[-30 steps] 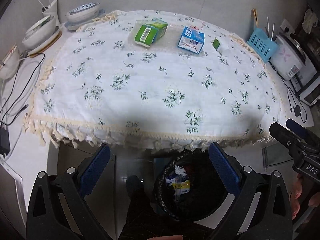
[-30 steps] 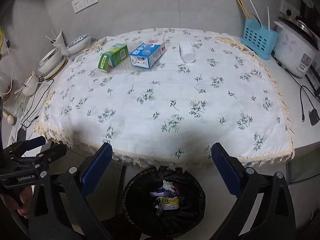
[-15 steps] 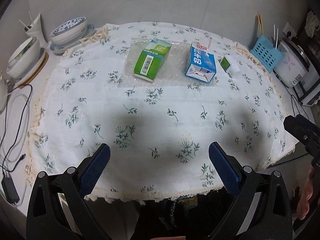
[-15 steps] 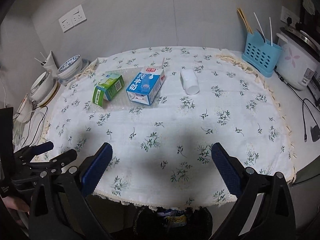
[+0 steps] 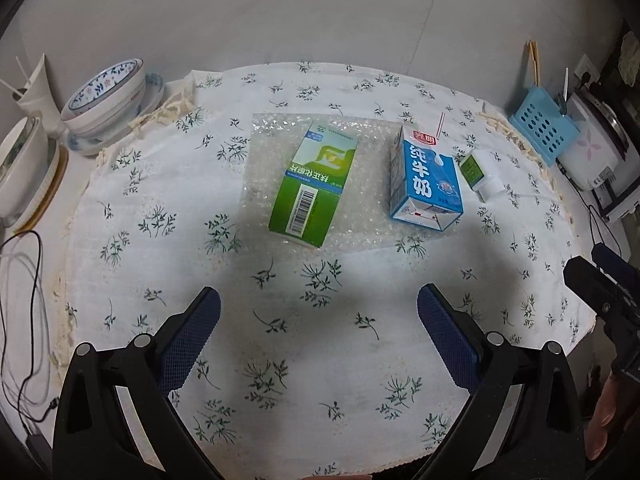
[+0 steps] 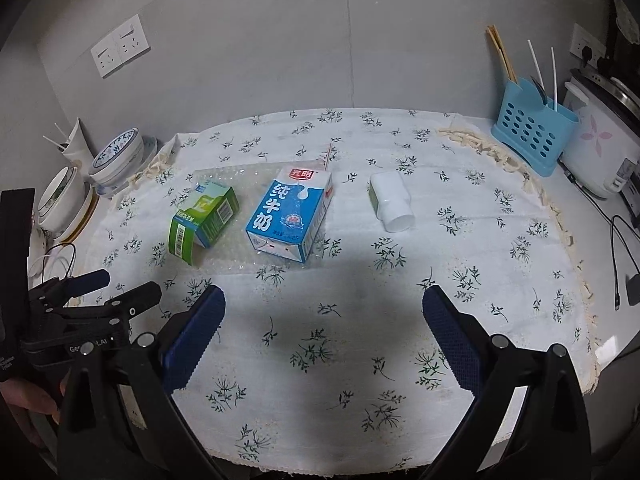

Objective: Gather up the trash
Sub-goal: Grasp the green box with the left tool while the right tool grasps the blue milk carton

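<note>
A green carton (image 5: 314,188) lies on a sheet of bubble wrap (image 5: 264,160) on the flowered tablecloth; it also shows in the right wrist view (image 6: 204,218). A blue milk carton (image 5: 426,182) with a straw lies to its right, seen too in the right wrist view (image 6: 290,214). A small white bottle (image 5: 480,174) lies further right, also in the right wrist view (image 6: 392,202). My left gripper (image 5: 318,334) is open and empty, in front of the cartons. My right gripper (image 6: 322,334) is open and empty, in front of the milk carton and bottle.
Stacked bowls (image 5: 106,98) and a white cup stand at the back left, with cables (image 5: 20,280) on the left counter. A blue utensil holder (image 6: 534,132) and a white rice cooker (image 6: 600,152) stand at the back right. The tablecloth's fringed edge (image 6: 320,462) is nearest me.
Both grippers have risen and moved forward over the table. The black trash bin below the table edge has dropped out of view, and the cartons and bottle are closer.
</note>
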Available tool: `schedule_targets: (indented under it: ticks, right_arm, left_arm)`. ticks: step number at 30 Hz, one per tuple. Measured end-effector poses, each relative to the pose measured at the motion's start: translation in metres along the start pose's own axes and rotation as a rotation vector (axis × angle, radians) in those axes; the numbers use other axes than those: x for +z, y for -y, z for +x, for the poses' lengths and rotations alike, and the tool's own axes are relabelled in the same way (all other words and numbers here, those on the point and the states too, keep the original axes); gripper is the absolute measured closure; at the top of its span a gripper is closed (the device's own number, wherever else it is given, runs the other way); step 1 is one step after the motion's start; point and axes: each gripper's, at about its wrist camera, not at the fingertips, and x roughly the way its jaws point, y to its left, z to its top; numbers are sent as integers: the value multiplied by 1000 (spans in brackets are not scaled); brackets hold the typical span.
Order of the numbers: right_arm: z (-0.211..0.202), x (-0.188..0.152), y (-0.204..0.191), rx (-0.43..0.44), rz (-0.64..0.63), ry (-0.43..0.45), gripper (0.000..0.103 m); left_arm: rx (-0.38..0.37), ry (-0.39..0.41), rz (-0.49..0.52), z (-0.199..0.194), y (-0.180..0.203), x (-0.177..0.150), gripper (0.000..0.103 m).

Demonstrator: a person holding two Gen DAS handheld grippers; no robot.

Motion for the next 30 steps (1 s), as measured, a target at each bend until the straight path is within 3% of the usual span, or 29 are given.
schedule_targets:
  ticks: [14, 24, 30]
  right_arm:
    - [69, 11, -30, -15, 6, -66, 8]
    - [113, 16, -42, -42, 9, -94, 8]
    - [132, 21, -45, -55, 25, -98, 8]
  left_arm:
    - [20, -48, 6, 61, -23, 52, 7]
    - [-10, -89, 18, 94, -24, 73, 8]
    - [-10, -99, 21, 103, -24, 81, 13]
